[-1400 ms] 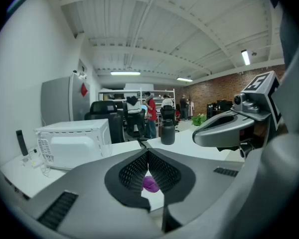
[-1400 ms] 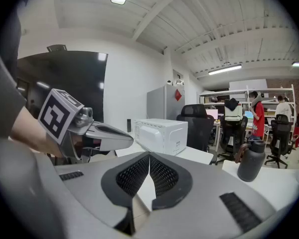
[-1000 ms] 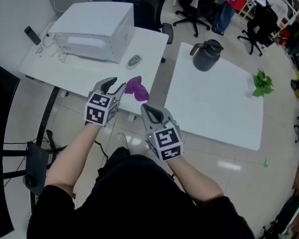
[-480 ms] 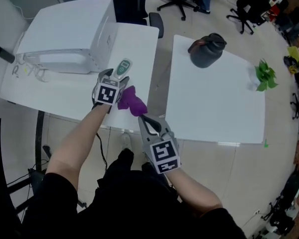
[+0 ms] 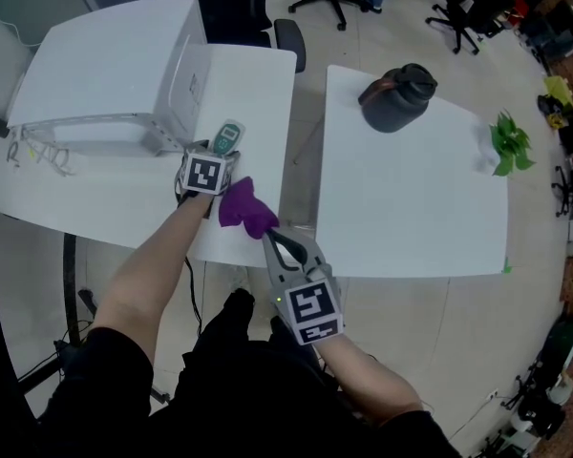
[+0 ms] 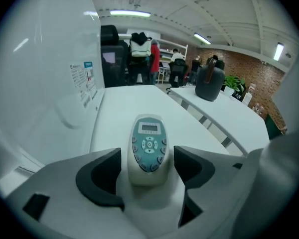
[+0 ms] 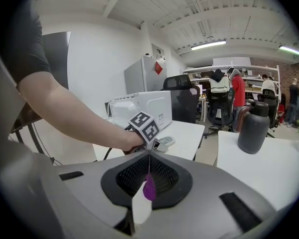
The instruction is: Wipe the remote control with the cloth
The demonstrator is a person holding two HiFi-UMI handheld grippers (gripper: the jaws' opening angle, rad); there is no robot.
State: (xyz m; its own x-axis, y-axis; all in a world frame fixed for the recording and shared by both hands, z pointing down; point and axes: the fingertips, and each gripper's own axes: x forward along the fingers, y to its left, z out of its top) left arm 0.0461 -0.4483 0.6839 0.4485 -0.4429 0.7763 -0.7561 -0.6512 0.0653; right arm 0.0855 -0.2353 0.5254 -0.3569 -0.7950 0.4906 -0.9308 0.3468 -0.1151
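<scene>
A white remote control (image 5: pixel 226 138) with a teal button face (image 6: pixel 148 146) lies on the left white table (image 5: pixel 258 93) beside a big white machine. My left gripper (image 5: pixel 219 152) reaches over it. Its jaws are opening, and the remote lies between the two dark pads (image 6: pixel 100 176) with a thin gap on each side. My right gripper (image 5: pixel 270 238) hangs near the table's front edge, shut on a purple cloth (image 5: pixel 245 208). A pinch of that cloth (image 7: pixel 149 189) shows between the closed jaws, and the rest bunches up just behind the left gripper's marker cube.
The white machine (image 5: pixel 115 65) fills the left table's far left. A gap of floor separates it from the right white table (image 5: pixel 411 208), which carries a black jug (image 5: pixel 396 95) and a small green plant (image 5: pixel 508 146). Office chairs and people stand beyond.
My left gripper moved forward from the table edge to the remote, and its jaws spread around it. The right gripper kept its hold on the purple cloth and rose slightly toward the table.
</scene>
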